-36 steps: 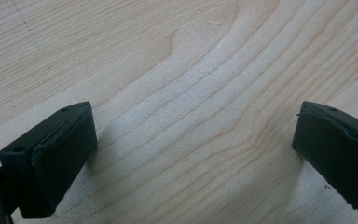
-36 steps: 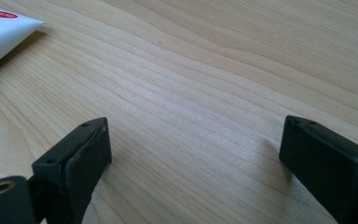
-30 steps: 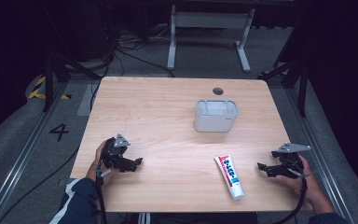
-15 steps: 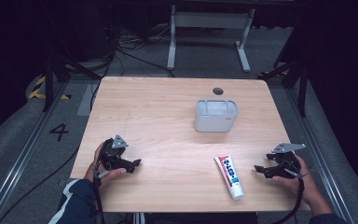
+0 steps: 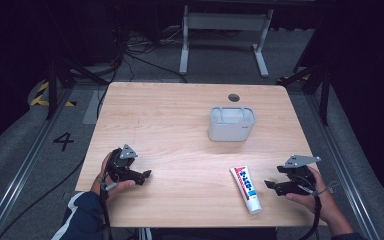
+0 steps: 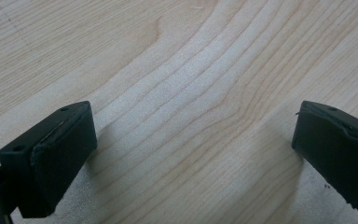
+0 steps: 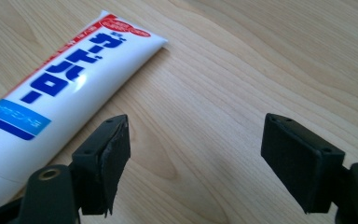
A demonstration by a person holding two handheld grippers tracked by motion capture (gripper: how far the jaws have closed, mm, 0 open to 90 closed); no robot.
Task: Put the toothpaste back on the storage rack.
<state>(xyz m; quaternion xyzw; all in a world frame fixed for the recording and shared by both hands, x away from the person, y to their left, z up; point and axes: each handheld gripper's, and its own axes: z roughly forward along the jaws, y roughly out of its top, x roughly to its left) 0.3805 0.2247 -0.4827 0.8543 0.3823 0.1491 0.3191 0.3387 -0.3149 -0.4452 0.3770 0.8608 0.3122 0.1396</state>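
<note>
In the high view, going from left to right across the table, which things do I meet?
left gripper → grey container → toothpaste tube → right gripper

Light wooden table (image 5: 170, 125) with a round grommet hole (image 5: 234, 97) near the far edge. Dark grey carpet floor (image 5: 25, 165), "4" marking (image 5: 63, 141), yellow-black hazard tape (image 5: 42, 95). White metal frame legs (image 5: 225, 30) behind, loose cables (image 5: 135, 55). Surroundings dim, table lit.
</note>
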